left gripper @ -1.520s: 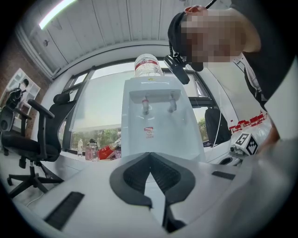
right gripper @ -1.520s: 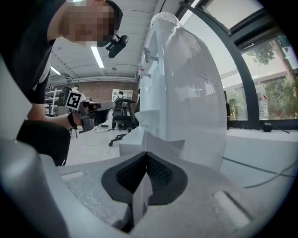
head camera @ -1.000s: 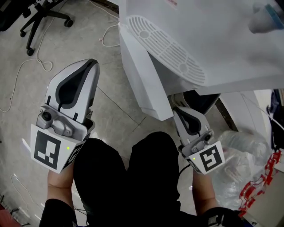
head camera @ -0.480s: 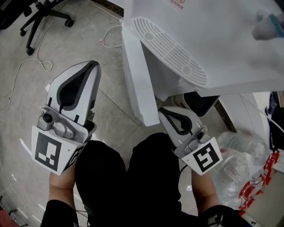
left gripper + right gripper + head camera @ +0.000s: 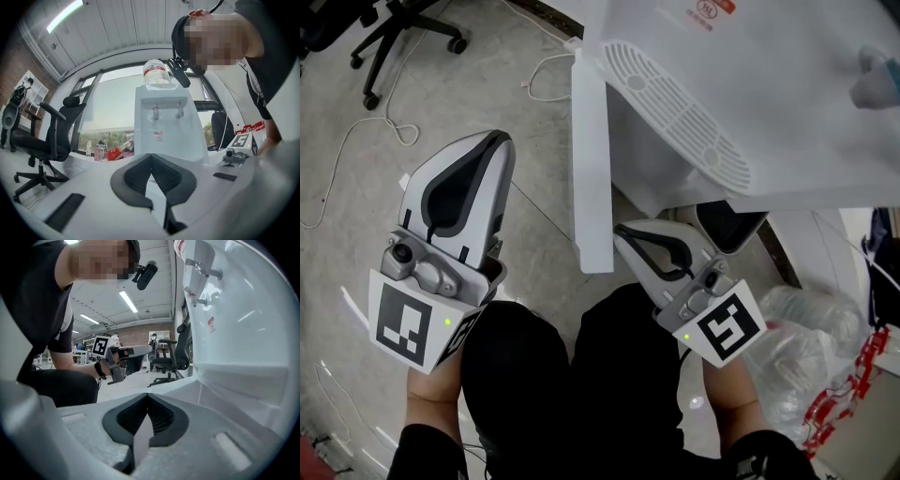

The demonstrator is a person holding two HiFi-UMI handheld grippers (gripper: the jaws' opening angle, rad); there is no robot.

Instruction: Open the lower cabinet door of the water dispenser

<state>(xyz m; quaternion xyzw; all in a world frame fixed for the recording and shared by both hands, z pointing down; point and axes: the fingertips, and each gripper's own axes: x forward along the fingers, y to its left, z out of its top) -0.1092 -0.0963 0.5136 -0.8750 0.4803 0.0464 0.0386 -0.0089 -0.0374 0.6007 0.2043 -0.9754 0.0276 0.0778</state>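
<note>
Right gripper (image 5: 621,236) (jaws together) beside cabinet door (image 5: 591,141).

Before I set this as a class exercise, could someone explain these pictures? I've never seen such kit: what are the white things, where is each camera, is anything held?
A person holds a two-jaw gripper in each hand. The downward picture comes from a camera on the person's head: left gripper at left, right gripper at right. The other two come from cameras riding on each gripper, looking along its jaws. The white box is a water dispenser; its lower cabinet door stands open. Both grippers are shut, neither clearly holding anything; the right one's tip is beside the door. On the floor: an office chair and a plastic bag.
</note>
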